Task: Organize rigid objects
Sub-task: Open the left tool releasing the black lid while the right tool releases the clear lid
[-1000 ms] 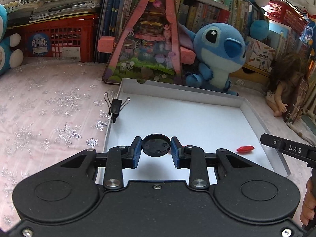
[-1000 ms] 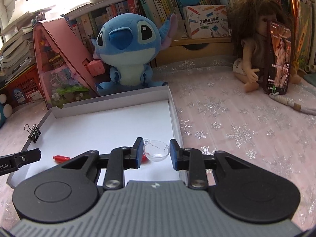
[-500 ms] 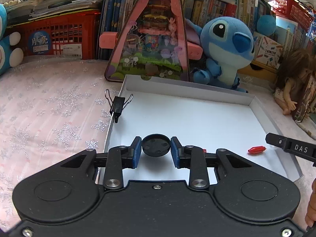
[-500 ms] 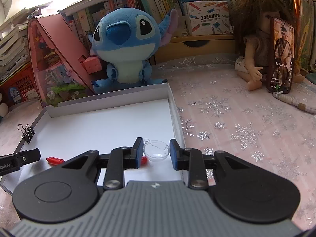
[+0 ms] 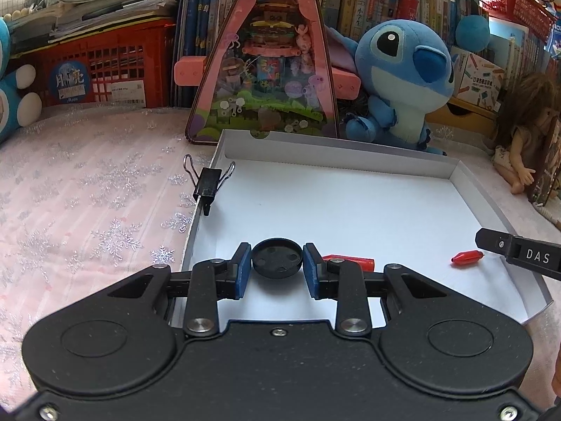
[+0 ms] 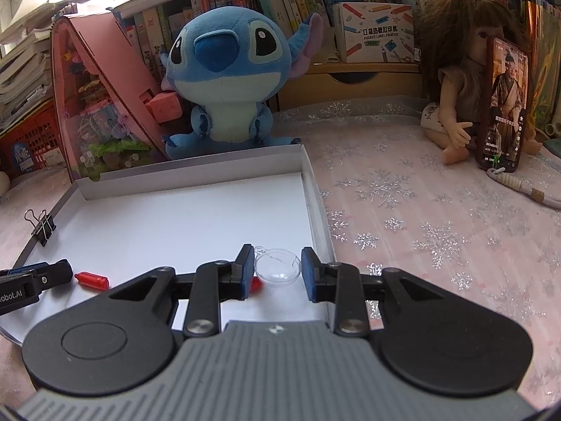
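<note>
My left gripper (image 5: 277,252) is shut on a round black cap (image 5: 277,264), held just above the near left part of the white tray (image 5: 350,207). My right gripper (image 6: 277,263) is over the tray's near right corner (image 6: 315,210). Its jaws are opening around a clear plastic dome (image 6: 278,271), and the pads stand just off its sides. A red cylinder (image 5: 350,261) and a red bulb-shaped piece (image 5: 466,256) lie on the tray floor. In the right wrist view the red cylinder (image 6: 92,280) lies beside the left gripper's finger (image 6: 38,277).
A black binder clip (image 5: 209,184) is clipped on the tray's left rim. Behind the tray stand a pink triangular toy house (image 5: 266,70) and a blue plush (image 6: 224,80). A doll (image 6: 455,98) holding a phone (image 6: 505,105) sits at the right on the pink snowflake cloth.
The right jaws have eased slightly apart from the clear dome. The left gripper still clamps the black cap. Both views have shifted only slightly over the tray.
</note>
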Demonstrator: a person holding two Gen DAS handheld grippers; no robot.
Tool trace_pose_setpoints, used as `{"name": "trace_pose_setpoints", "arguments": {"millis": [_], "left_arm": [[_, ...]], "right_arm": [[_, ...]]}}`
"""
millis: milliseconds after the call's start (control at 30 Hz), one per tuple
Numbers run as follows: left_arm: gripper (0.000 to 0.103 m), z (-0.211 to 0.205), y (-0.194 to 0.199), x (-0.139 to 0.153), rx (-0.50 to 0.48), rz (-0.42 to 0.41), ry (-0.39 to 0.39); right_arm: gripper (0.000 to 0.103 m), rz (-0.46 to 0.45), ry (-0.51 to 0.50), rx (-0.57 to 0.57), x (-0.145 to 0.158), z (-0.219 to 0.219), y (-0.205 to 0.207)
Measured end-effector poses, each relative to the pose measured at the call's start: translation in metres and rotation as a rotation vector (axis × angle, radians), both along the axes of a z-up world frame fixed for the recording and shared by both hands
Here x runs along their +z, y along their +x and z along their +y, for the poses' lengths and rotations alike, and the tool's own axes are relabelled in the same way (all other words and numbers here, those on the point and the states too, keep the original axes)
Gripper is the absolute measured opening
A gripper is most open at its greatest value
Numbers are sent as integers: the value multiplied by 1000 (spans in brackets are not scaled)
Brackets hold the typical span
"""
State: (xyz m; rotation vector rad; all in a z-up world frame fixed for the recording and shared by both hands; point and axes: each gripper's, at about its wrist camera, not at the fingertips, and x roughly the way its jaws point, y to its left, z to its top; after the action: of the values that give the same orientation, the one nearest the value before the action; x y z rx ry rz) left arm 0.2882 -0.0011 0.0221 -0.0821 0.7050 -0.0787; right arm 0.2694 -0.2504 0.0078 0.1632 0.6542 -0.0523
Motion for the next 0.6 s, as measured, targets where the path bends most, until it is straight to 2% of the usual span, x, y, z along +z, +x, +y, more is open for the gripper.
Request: {"name": "trace_pose_setpoints", "arguments": {"millis": [300,367,433,467,600], "left_arm": [[30,-2,1,-1,6,0,11],[33,-2,1,-1,8,3,10],[36,-3,1,0,9,6,4],[38,-3,0,1,9,7,3],[42,-3,-3,5,8,-6,13]], "right_arm": [[37,14,-13,5,-2,3,1],[37,17,-12,5,-2,3,1],[42,19,-9,4,-2,3,1],[49,19,-10,2,-2,3,1],[59,7,-11,0,2,3,-3]]}}
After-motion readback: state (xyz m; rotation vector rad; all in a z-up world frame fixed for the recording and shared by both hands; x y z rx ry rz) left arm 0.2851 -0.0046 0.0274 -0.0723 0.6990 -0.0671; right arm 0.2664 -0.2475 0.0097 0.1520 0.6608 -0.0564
